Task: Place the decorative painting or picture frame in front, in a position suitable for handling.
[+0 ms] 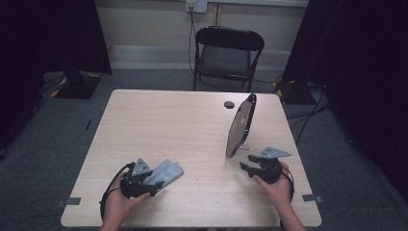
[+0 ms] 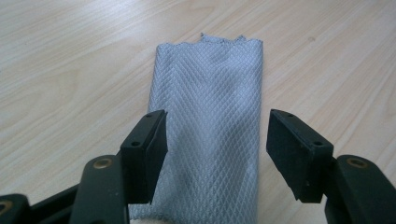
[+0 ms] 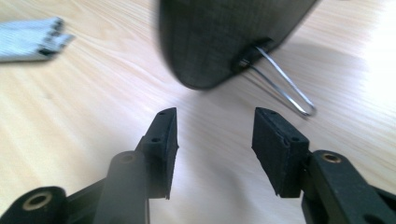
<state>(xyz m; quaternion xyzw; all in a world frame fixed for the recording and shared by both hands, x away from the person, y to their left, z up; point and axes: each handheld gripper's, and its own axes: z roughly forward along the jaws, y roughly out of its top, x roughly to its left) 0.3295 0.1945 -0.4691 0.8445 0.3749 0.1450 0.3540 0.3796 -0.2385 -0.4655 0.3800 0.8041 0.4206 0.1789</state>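
The left gripper [image 1: 144,179] rests at the table's [image 1: 183,120] near edge, jaws spread on either side of the folded grey cloth [image 2: 210,121] without pressing it. The right gripper [image 1: 249,166] stands released, nothing between its jaws, just short of the upright black mirror [image 1: 240,126] on its wire stand [image 3: 285,88].

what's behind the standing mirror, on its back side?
A thin wire stand is clipped into the dark back of the mirror and rests on the table, propping it up. The right tool stands open just short of it. The clip's inside is hidden.
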